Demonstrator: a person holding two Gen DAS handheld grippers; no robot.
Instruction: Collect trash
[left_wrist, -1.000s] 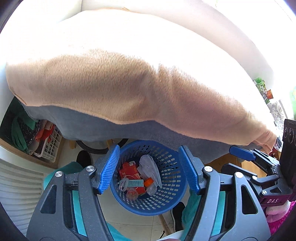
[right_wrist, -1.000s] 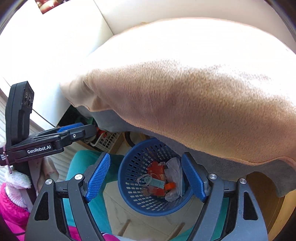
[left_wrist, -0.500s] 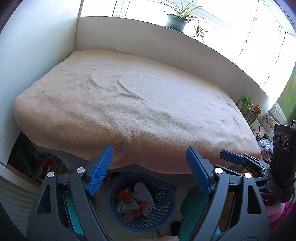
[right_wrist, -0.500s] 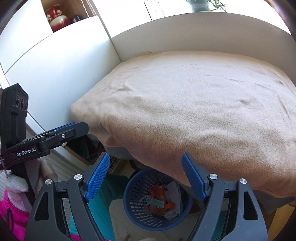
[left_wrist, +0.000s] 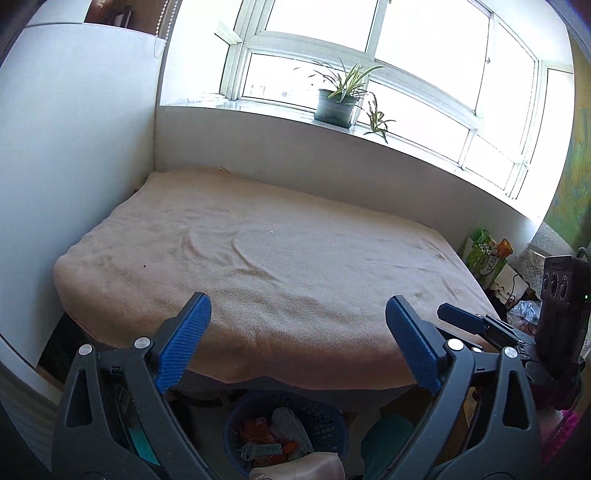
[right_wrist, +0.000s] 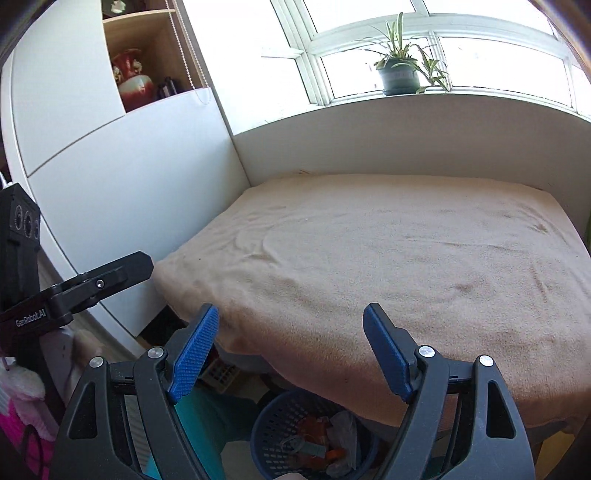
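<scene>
A blue mesh trash basket (left_wrist: 328, 417) stands on the floor under the bed's front edge, holding orange wrappers, a white bag and other trash (left_wrist: 273, 439). It also shows in the right wrist view (right_wrist: 273, 424). My left gripper (left_wrist: 299, 325) is open and empty, held above the basket, facing the bed. My right gripper (right_wrist: 291, 328) is open and empty, beside the left one. The right gripper shows in the left wrist view (left_wrist: 480, 325); the left one shows in the right wrist view (right_wrist: 92, 288).
A bed with a beige blanket (left_wrist: 280, 266) fills the middle. White cabinets (right_wrist: 110, 177) stand left of it. A potted plant (left_wrist: 338, 105) sits on the windowsill. Bags and packages (left_wrist: 487, 258) lie right of the bed. A red vase (right_wrist: 133, 81) sits in a shelf.
Both grippers have lifted and tilted up from looking down into the basket to looking across the bed toward the window. Both stayed open and empty.
</scene>
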